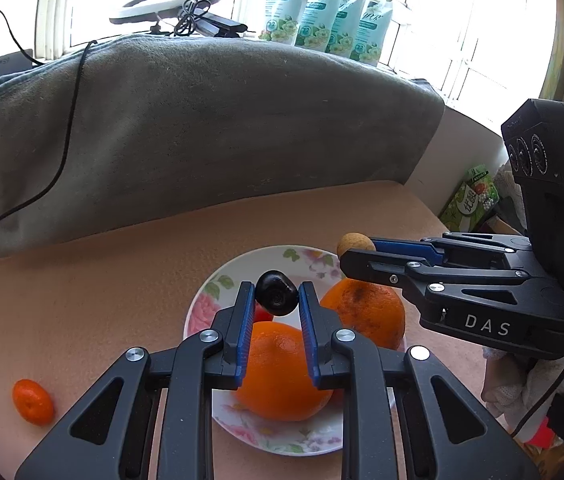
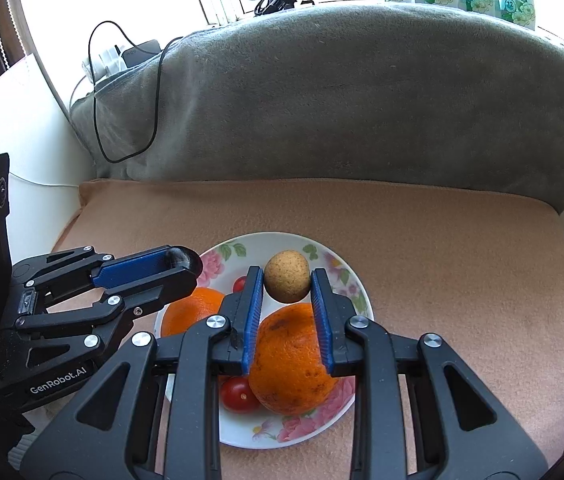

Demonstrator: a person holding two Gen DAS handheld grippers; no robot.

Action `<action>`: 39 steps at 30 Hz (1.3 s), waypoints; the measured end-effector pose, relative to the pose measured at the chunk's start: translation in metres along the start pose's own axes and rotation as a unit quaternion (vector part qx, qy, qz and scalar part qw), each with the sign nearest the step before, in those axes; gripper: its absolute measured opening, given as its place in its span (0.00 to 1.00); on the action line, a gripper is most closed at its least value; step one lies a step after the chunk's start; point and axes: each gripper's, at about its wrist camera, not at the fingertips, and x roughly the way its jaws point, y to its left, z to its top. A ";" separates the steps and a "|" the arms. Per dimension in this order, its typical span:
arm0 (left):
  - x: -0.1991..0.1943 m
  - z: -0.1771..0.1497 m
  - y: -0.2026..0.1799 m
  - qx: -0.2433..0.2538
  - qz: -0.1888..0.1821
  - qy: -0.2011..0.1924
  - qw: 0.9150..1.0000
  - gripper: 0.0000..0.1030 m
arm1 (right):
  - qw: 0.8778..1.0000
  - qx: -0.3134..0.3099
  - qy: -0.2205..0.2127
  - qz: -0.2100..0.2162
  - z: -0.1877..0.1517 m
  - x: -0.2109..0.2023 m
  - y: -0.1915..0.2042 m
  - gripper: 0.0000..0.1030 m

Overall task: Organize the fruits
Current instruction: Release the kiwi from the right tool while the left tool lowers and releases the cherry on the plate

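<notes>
The left gripper (image 1: 276, 294) has its blue-padded fingers (image 1: 242, 320) closed narrowly on a dark grape (image 1: 276, 293), held above the floral plate (image 1: 210, 288). The right gripper (image 2: 286, 278) pinches a small tan fruit (image 2: 286, 276) the same way – its kind is hard to make out. On the plate lie two oranges (image 2: 289, 364) and cherry tomatoes (image 2: 238, 394), partly hidden behind the fingers. The plate sits on a peach cushion (image 2: 461, 280); a small mandarin (image 1: 32, 401) lies well apart – another brown object at the left edge is cut off.
</notes>
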 end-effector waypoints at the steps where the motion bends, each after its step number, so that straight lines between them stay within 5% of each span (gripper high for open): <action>1: 0.000 0.000 0.000 0.001 0.000 0.000 1.000 0.20 | 1.000 0.001 0.001 -0.001 0.000 0.000 0.000 0.25; 10: 0.001 0.000 -0.001 0.004 0.000 0.004 1.000 0.21 | 1.000 0.010 -0.001 -0.005 -0.001 -0.001 -0.006 0.28; 12: 0.002 0.001 -0.001 0.003 -0.003 0.005 1.000 0.29 | 1.000 0.013 -0.006 -0.009 0.000 -0.003 -0.007 0.51; 18: 0.001 0.001 -0.006 0.016 0.001 0.000 1.000 0.61 | 0.999 0.021 -0.021 -0.017 0.004 -0.010 -0.009 0.62; 21: 0.002 0.001 -0.006 0.016 0.005 0.003 1.000 0.63 | 0.999 0.030 -0.032 -0.019 0.004 -0.015 -0.011 0.79; 24: 0.003 0.001 -0.006 0.015 0.018 0.007 1.000 0.75 | 0.999 0.038 -0.034 -0.015 0.005 -0.016 -0.013 0.83; 39: 0.006 0.002 -0.003 0.001 0.037 0.023 0.999 0.76 | 0.998 0.038 -0.036 -0.015 0.005 -0.018 -0.007 0.84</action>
